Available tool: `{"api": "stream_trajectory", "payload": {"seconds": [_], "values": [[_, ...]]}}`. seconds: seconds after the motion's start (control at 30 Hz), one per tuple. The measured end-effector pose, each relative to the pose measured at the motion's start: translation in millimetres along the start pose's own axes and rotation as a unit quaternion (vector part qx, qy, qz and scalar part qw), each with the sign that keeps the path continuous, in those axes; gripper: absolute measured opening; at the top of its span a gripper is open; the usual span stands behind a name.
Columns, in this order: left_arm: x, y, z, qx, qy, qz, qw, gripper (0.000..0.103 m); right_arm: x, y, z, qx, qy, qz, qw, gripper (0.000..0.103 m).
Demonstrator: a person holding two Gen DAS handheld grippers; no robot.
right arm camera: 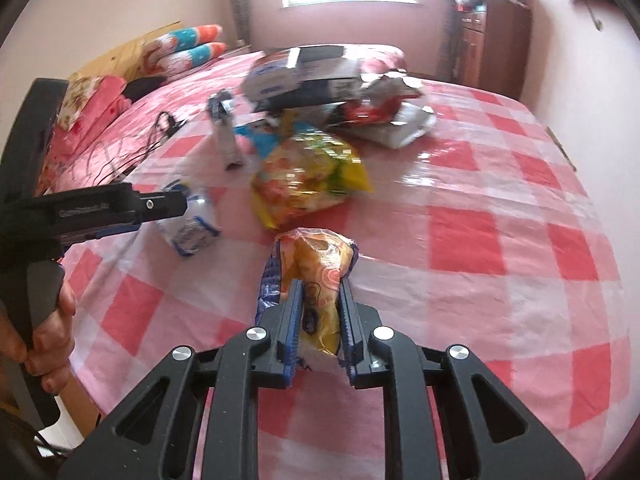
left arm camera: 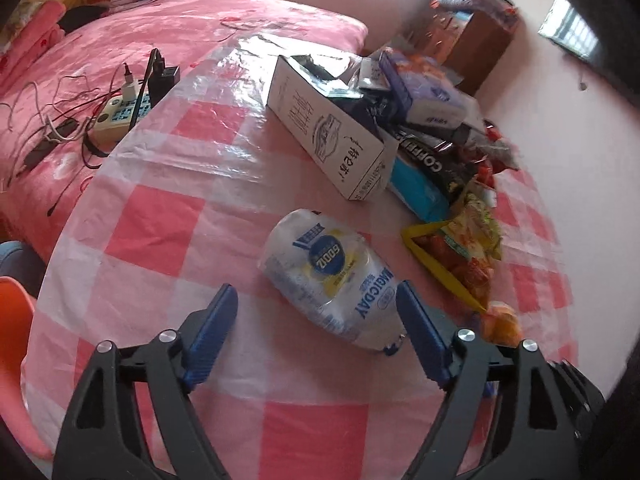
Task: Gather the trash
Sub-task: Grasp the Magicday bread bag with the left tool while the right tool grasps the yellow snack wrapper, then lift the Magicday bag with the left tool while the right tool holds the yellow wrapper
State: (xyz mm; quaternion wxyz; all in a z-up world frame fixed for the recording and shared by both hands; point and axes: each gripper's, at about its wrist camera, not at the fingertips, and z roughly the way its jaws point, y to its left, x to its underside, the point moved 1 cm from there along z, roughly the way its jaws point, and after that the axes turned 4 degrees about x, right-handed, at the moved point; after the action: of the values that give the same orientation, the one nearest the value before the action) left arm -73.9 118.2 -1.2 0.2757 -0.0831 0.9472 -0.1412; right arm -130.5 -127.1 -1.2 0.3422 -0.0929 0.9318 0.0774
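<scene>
Right gripper nearest, pinched tight on an orange snack bag; bag sticks out past the tips, low over the checked worktop, can't tell if its far end touches the cloth. Grip looks solid and central, so keep the squeeze, lift straight, don't drag the bag across the plastic cover.

Left gripper spread wide, tips either side of the near end of a clear white bag lying flat on the worktop. Right finger looks just beside or touching the bag edge; left finger stands apart from it. Step in hand, as I judge it: close on this bag. To do it well: shift a bit right so the bag sits midway, drop low enough to catch the film, then close slowly. Film looks thin and slippery, likely to crumple or slide out; grab the bunched near end, not the flat middle.

Just right of the white bag: yellow noodle packet, near enough to snag, so keep the right finger clear of it.

Farther: white carton on its side, open end far, leaning into a trash pile of wrappers at the far right. Looks like the gathering spot, so carry both bags there.

Far left, off the worktop: power strip and cables on the bed. Not trash, leave.
</scene>
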Motion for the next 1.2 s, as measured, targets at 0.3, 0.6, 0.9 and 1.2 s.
{"api": "stream_trajectory", "payload": {"seconds": [0.3, 0.6, 0.9, 1.2], "values": [[-6.0, -28.6, 22.4, -0.1, -0.014, 0.03, 0.9944, 0.083, 2.6, -8.1, 3.3, -0.019, 0.006, 0.023, 1.0, 0.075], [5.6, -27.6, 13.8, -0.093, -0.036, 0.047, 0.9939, 0.082, 3.9, 9.0, 7.7, 0.048, 0.004, -0.038, 0.998, 0.051], [17.2, -10.4, -3.0, -0.046, -0.046, 0.037, 0.9972, 0.071, 5.1, 17.7, 2.2, 0.045, -0.01, -0.058, 0.997, 0.029], [22.4, 11.4, -16.0, 0.013, -0.043, 0.019, 0.9988, 0.045, 3.9, 16.1, -0.3, 0.011, -0.003, -0.033, 0.999, 0.025]]}}
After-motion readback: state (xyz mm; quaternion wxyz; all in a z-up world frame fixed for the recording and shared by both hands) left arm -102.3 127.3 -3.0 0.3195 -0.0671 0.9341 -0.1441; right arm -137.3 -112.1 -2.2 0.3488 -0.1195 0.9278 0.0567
